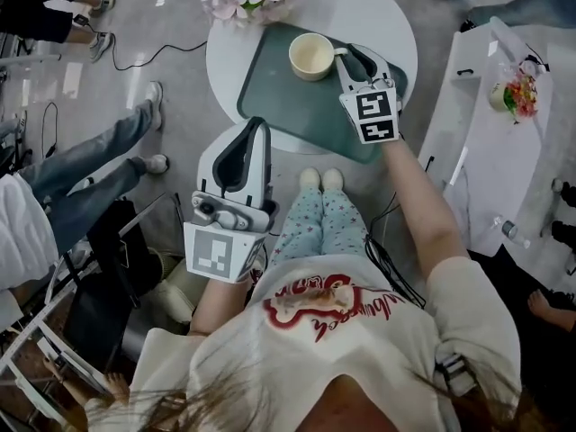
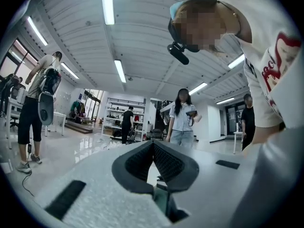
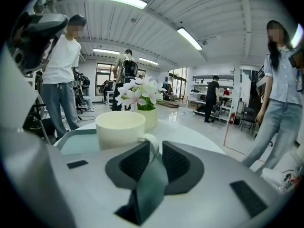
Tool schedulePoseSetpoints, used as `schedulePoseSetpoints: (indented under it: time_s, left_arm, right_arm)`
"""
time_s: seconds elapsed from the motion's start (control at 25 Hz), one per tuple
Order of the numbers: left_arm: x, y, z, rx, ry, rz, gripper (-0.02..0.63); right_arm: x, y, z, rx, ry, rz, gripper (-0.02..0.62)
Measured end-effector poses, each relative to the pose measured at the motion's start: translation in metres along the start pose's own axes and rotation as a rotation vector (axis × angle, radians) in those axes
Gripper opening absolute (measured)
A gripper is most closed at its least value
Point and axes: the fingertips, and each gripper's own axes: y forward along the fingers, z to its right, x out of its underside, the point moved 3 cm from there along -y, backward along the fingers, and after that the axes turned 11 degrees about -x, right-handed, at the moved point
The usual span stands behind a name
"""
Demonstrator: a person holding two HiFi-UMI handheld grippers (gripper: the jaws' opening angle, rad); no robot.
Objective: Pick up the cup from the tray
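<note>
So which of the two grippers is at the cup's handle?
The right gripper: its jaws straddle the handle of the cup on the tray. The left gripper sits shut, well short of the tray.

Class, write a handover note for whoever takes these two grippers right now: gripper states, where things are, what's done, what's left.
Left gripper: shut, empty, away from the tray.
Right gripper: open, jaws either side of the cup handle.
Cup: upright on the green tray.
Done: approach. Left: close on the handle, lift the cup.
</note>
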Motion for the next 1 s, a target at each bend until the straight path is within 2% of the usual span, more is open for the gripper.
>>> schedulePoseSetpoints:
  time_s: [0.2, 0.52, 0.72, 1.0]
  left_arm:
    - [0.004, 0.002, -0.006, -0.017, 0.002, -0.014, 0.012]
    - [-0.003, 0.007, -0.009, -0.020, 0.005, 0.003, 0.012]
    - [-0.019, 0.009, -0.003, -0.002, 0.008, 0.036, 0.012]
    - [-0.053, 0.009, 0.012, 0.036, 0.014, 0.106, 0.012]
  right_arm:
    - [0.002, 0.012, 0.003, -0.014, 0.021, 0.012, 0.058]
    - [-0.013, -0.006, 0.010, 0.083, 0.170, 0.015, 0.048]
    - [-0.058, -0.047, 0.006, 0.090, 0.237, 0.048, 0.048]
    - [-0.139, -0.126, -0.001, 0.092, 0.246, 0.140, 0.048]
